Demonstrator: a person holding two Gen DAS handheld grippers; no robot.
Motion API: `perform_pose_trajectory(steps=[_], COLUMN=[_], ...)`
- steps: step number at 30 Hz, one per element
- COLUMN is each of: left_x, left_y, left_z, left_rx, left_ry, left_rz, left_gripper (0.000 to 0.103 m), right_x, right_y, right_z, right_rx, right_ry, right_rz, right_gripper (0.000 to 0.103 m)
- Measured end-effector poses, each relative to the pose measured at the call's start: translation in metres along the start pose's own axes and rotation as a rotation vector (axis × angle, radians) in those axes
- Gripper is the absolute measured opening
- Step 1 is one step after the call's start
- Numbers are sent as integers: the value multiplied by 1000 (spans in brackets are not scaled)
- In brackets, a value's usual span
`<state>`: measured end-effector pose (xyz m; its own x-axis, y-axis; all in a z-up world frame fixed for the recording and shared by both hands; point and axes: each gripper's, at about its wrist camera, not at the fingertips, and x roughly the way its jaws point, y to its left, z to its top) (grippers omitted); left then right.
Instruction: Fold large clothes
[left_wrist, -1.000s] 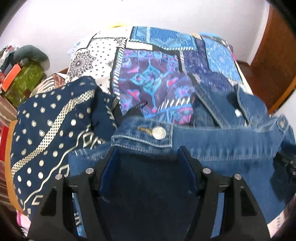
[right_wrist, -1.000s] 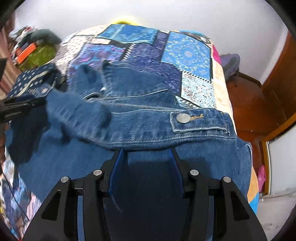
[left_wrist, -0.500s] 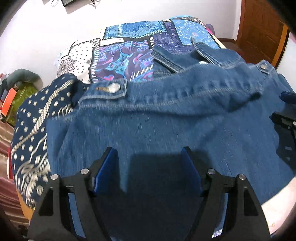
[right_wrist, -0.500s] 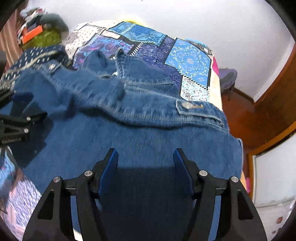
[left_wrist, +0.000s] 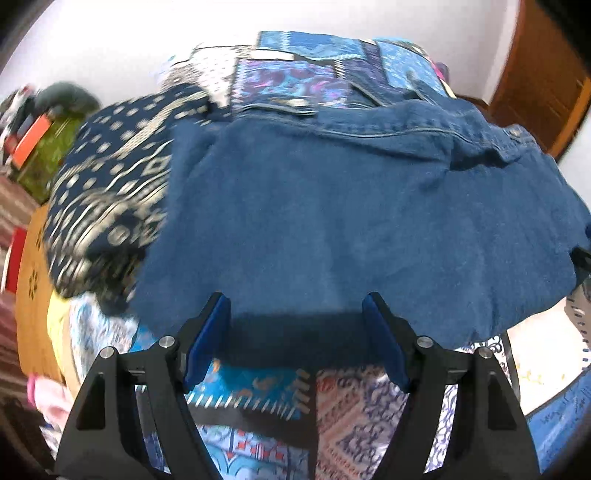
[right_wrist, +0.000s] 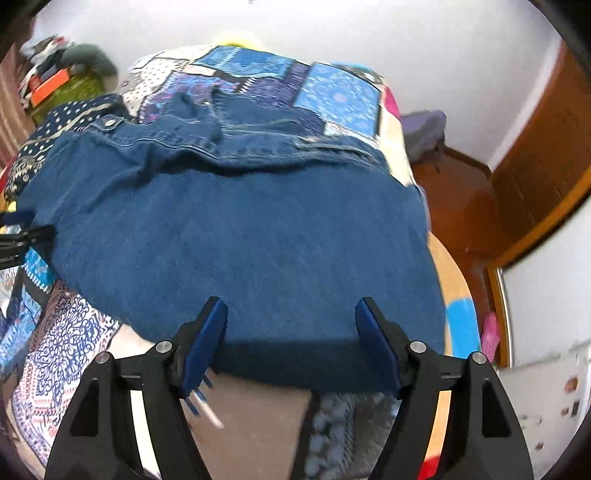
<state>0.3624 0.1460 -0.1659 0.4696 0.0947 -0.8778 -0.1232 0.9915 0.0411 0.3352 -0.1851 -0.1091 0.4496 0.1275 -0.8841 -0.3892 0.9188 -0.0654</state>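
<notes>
A blue denim jacket (left_wrist: 351, 206) lies folded over on the patchwork bedspread (left_wrist: 303, 70), its waistband with metal buttons at the far side; it also shows in the right wrist view (right_wrist: 251, 236). My left gripper (left_wrist: 295, 314) is open and empty, its blue pads just above the jacket's near fold edge. My right gripper (right_wrist: 290, 317) is open and empty too, over the near edge toward the jacket's right end. The left gripper's tip shows at the left edge of the right wrist view (right_wrist: 22, 240).
A navy garment with cream dots and stripes (left_wrist: 118, 166) lies bunched at the jacket's left. A green box and clutter (left_wrist: 44, 140) sit beyond the bed's left side. The bed's right edge drops to a wooden floor (right_wrist: 461, 199) beside a wooden door (right_wrist: 539, 155).
Both grippers have let go of the denim and pulled back toward me. The jacket's near fold edge now lies on the bedspread, which shows below it.
</notes>
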Motion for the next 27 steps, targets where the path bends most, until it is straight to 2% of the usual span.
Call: perform_pose_trajectory(steps=[4,8,13,18,23,27], left_x=[-10,-11,-11,4,28,47], left_y=[26,48,72,80,87,95], left_z=[-13,-28,-49,-57,-55,-47], left_rx=[-112,-190,-319,-457,-612,-711], left_ry=[-9,-5,-3,6,-12,-38], left_rz=[-39,-28,-91,-237,-437,-504], left_gripper=[75,77,77,77,78,78], right_x=[-9,-15,-17,-14,-7,0], right_y=[-11,-14,-13,-3,9,18], right_z=[-9,-16,-16,-7,-1,3], right_rx=[56,97,116,99,72,49], right_ry=[2,-6,-20,-27,-29,-22], right_rz=[-6,9,22,23,34,33], right_gripper=[70,70,70,70,70,70])
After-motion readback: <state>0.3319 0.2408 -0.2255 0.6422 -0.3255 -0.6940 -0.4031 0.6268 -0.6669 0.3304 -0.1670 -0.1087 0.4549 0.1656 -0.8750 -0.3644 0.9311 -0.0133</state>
